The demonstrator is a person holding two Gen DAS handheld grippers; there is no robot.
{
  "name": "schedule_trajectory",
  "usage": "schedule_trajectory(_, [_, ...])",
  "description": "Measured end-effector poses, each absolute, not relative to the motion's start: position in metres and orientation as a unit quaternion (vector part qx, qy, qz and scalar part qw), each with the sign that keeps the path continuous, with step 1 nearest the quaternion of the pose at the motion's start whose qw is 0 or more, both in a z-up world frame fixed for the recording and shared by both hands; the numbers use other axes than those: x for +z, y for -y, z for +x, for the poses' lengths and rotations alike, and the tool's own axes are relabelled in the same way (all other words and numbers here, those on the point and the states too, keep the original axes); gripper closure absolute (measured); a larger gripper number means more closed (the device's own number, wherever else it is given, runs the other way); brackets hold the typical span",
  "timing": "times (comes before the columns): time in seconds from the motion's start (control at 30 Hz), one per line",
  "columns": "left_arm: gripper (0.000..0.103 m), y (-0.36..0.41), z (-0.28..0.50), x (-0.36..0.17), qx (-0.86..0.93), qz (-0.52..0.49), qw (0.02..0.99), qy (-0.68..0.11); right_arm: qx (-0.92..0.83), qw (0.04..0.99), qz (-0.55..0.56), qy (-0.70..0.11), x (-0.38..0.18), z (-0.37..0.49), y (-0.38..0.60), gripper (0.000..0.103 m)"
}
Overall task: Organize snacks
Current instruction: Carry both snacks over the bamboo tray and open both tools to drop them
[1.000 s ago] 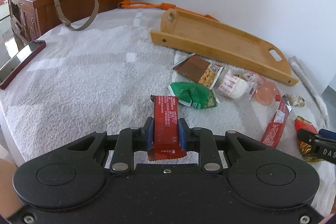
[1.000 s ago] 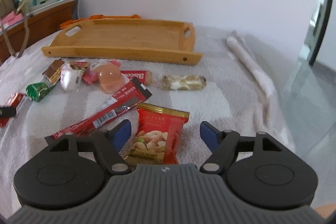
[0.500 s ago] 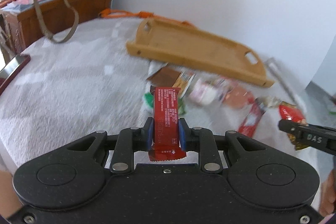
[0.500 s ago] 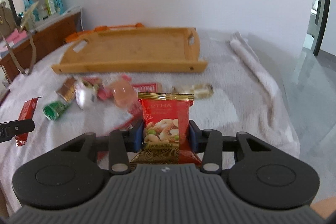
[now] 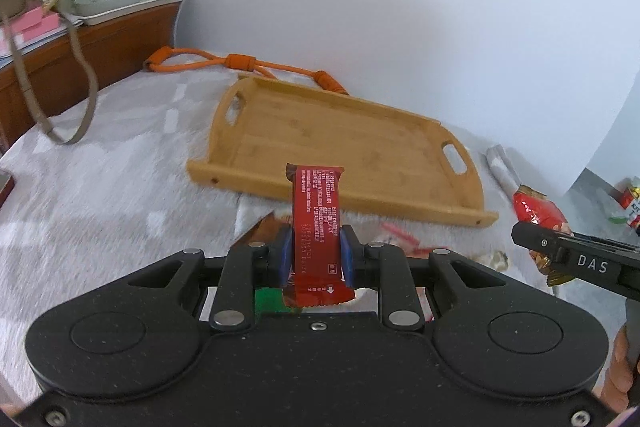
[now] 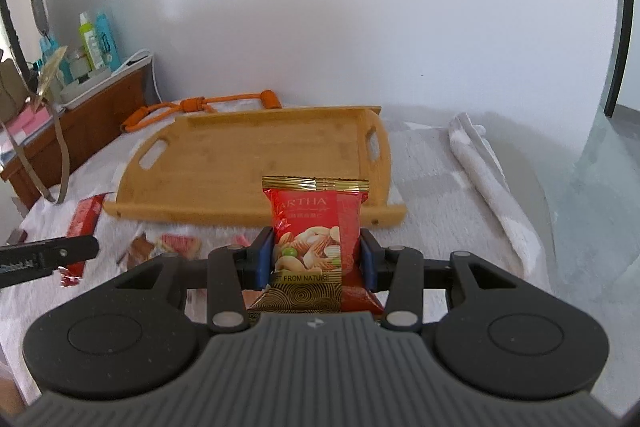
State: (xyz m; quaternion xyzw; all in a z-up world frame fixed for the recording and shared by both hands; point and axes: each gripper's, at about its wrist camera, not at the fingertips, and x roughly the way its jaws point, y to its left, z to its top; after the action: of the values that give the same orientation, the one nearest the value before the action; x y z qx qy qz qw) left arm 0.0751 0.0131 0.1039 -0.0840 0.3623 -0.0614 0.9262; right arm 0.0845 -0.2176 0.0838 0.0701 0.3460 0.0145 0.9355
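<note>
My left gripper (image 5: 314,255) is shut on a long red snack bar (image 5: 317,223) that stands up between the blue pads, raised above the bed. My right gripper (image 6: 316,259) is shut on a red and gold nut packet (image 6: 314,235), also lifted. An empty wooden tray (image 5: 344,143) (image 6: 256,151) lies ahead of both, near the wall. In the left wrist view the right gripper and its nut packet (image 5: 538,211) show at the right edge. In the right wrist view the left gripper's tip (image 6: 60,253) holds the red bar (image 6: 82,227) at the left. Several other snacks (image 6: 176,243) lie below, mostly hidden.
A white fuzzy blanket (image 5: 120,167) covers the bed. An orange rope (image 5: 240,61) lies behind the tray. A wooden dresser (image 5: 92,39) with bottles and a hanging bag strap (image 5: 84,91) stands at the left. A rolled towel (image 6: 480,163) lies at the right.
The right gripper closed on the nut packet and lifted it off the blanket. Both grippers rose and came nearer the tray; the snacks on the bed dropped out of sight below.
</note>
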Motion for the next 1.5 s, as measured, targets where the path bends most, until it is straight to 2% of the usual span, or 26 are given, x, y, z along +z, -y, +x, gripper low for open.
schedule_trajectory(0.43, [0.080,0.003,0.173,0.111,-0.085,-0.076,0.916,-0.386,0.032,0.927,0.072,-0.368,0.087,0.163,0.226,0.056])
schedule_trajectory(0.93, [0.080,0.022,0.285,0.059,-0.074,-0.053,0.895,-0.436,0.024,0.911,0.071,-0.406,0.052,0.264,0.226,0.056])
schedule_trajectory(1.23, [0.080,0.032,0.310,0.031,-0.067,-0.036,0.897,-0.436,0.023,0.899,0.074,-0.431,0.012,0.280,0.220,0.055])
schedule_trajectory(1.5, [0.080,0.039,0.311,0.019,-0.069,-0.020,0.898,-0.434,0.025,0.900,0.078,-0.427,0.003,0.281,0.220,0.055])
